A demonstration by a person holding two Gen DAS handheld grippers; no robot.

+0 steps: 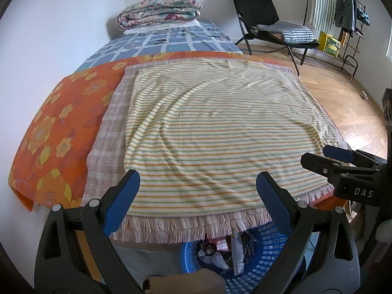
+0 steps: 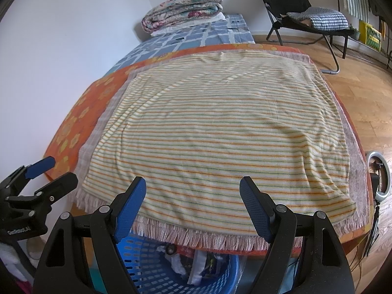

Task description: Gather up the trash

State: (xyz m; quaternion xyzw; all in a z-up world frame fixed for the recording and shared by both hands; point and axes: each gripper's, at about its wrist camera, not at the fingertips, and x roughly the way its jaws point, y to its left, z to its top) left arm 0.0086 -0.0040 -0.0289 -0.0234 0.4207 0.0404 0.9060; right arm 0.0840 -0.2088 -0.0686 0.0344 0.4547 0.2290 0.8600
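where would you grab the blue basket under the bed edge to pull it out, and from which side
Grip the blue basket by its near rim, coming from above on the side facing the grippers. Its far half is tucked beneath the fringed blanket, and trash fills the middle, so only the slotted near wall is exposed. Both the left gripper and right gripper are open.

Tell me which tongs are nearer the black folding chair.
Right. The right tongs hang over the bed's chair side; the left tongs sit farther toward the wall from the black folding chair.
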